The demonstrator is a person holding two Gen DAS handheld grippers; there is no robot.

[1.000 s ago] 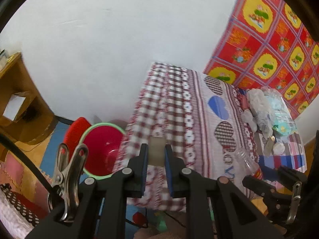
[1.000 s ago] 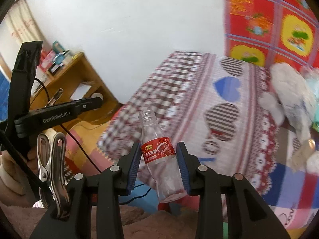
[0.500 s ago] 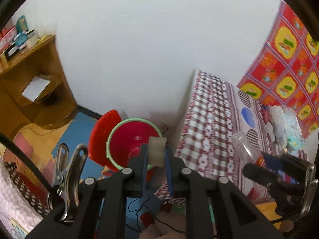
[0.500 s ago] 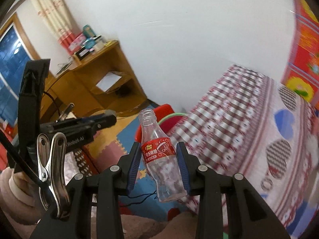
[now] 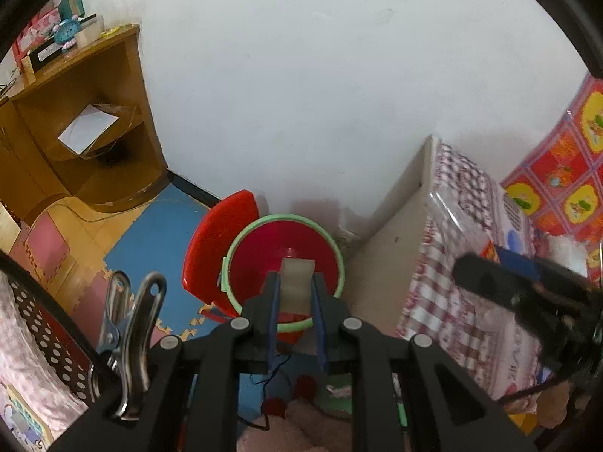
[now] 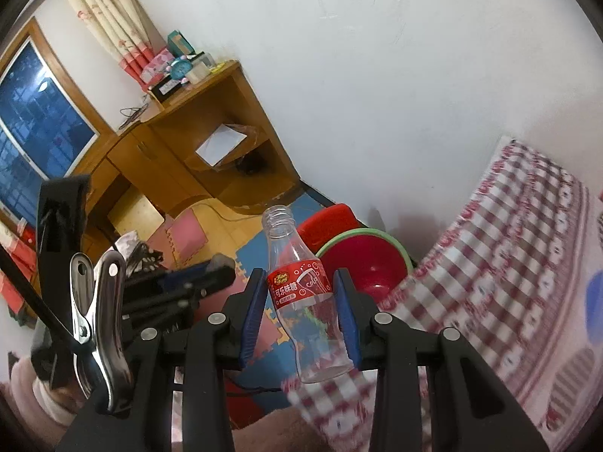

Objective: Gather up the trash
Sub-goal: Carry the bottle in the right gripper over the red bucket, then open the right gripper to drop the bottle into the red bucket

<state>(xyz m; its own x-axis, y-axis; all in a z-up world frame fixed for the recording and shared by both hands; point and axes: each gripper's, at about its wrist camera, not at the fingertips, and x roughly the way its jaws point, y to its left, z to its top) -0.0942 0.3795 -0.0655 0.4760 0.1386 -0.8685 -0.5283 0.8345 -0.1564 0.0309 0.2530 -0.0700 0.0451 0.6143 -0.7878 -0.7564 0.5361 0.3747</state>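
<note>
White plaster wall backs a small bedroom corner where a red bin (image 5: 286,256) with a pale green rim stands on blue and pink foam floor tiles, its red lid (image 5: 218,241) leaning behind it, wedged between a wooden shelf unit (image 5: 86,128) and a bed draped in a red-and-white checked cloth (image 6: 501,271). Both pieces of trash are picked up but neither is in the bin yet, so the job looks past its halfway mark for these two items, with the drop itself left to do. The left gripper (image 5: 296,297) has its blue pads pressed on a small pale beige block (image 5: 297,282), possibly a bit of foam or folded paper, and from its own view that piece lines up right over the bin's open mouth. The right gripper (image 6: 301,312) is clamped on a clear, empty, capless plastic bottle (image 6: 301,301), held upright with its neck up, off to one side of the bin and partly over the bed edge. A red band on the bottle reads "Cola" in white beside Chinese characters and a small yellow logo too small to make out. More objects on the bed are blurred, so whether more trash remains I cannot tell.
</note>
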